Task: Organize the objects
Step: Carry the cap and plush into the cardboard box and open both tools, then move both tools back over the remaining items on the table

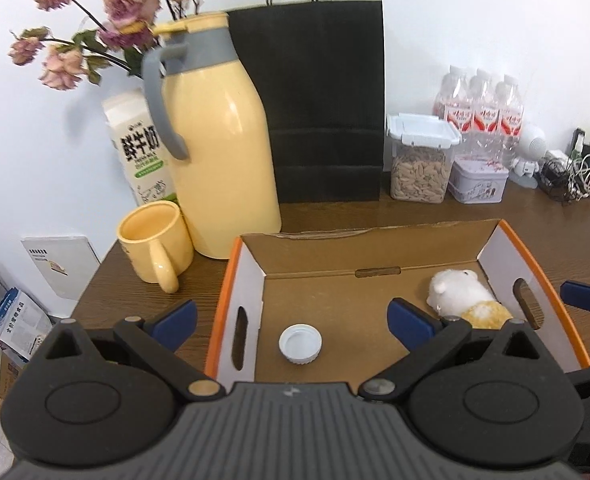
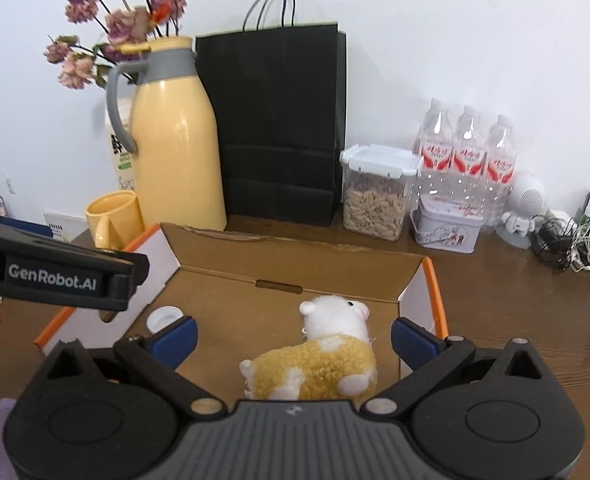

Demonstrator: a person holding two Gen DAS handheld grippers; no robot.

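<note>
An open cardboard box (image 1: 251, 280) (image 2: 167, 252) with orange edges sits on the brown table. Inside it lie a white bottle cap (image 1: 300, 344) (image 2: 162, 317) at the left and a yellow and white plush sheep (image 1: 467, 300) (image 2: 327, 356) at the right. My left gripper (image 1: 293, 324) hangs open above the box's near left part, the cap lying below between its blue fingers and untouched. My right gripper (image 2: 295, 340) is open above the sheep, its fingers apart from the toy. The left gripper's body shows at the left of the right wrist view.
Behind the box stand a yellow jug (image 1: 219, 132), a yellow mug (image 1: 155, 240), a milk carton (image 1: 139, 148), dried flowers (image 1: 95, 20), a black paper bag (image 1: 319, 100), a jar of seeds (image 1: 419, 160), a tin (image 1: 479, 180), three water bottles (image 1: 483, 108) and tangled cables (image 1: 575, 176).
</note>
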